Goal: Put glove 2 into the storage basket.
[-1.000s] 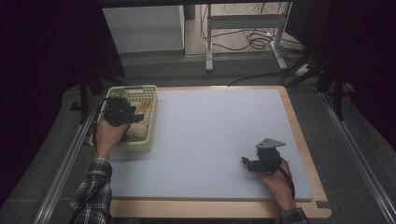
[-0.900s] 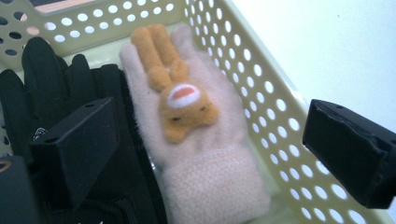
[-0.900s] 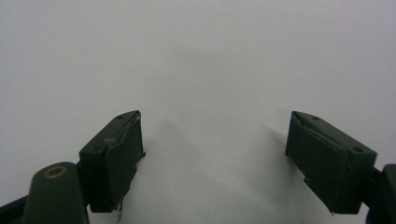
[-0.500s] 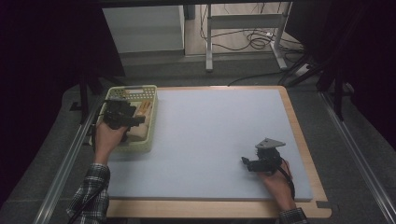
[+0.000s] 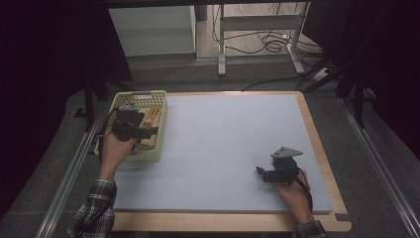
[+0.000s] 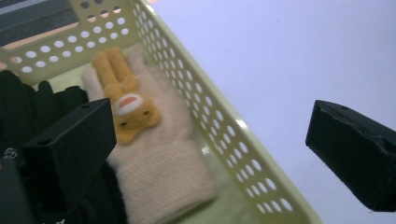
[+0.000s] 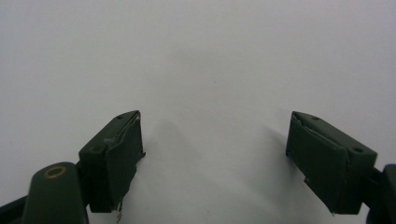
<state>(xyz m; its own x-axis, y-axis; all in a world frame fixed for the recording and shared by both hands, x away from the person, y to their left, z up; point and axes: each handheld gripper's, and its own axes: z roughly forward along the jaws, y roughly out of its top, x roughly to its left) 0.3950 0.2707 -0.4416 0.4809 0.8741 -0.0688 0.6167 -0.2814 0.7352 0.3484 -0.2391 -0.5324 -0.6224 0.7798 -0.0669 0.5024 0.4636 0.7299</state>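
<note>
A pale yellow-green perforated basket (image 5: 141, 95) stands at the table's left edge. Inside it lies a cream knitted glove (image 6: 163, 177) with an orange bunny (image 6: 123, 100) sewn on, next to a black fabric item (image 6: 28, 102). My left gripper (image 5: 144, 132) hovers over the basket, open, with one jaw above the basket's inside and the other past its right wall (image 6: 219, 135) over the mat. My right gripper (image 5: 259, 171) rests low over the mat at the front right. It is open, and nothing lies between its fingers (image 7: 116, 154).
A light blue-grey mat (image 5: 228, 139) covers most of the wooden-edged table (image 5: 317, 134). Metal rails run along both sides of the table. Desk legs and cables (image 5: 267, 44) lie on the floor beyond the far edge.
My left gripper has drifted slightly toward the near side of the basket. The right gripper has stayed where it was.
</note>
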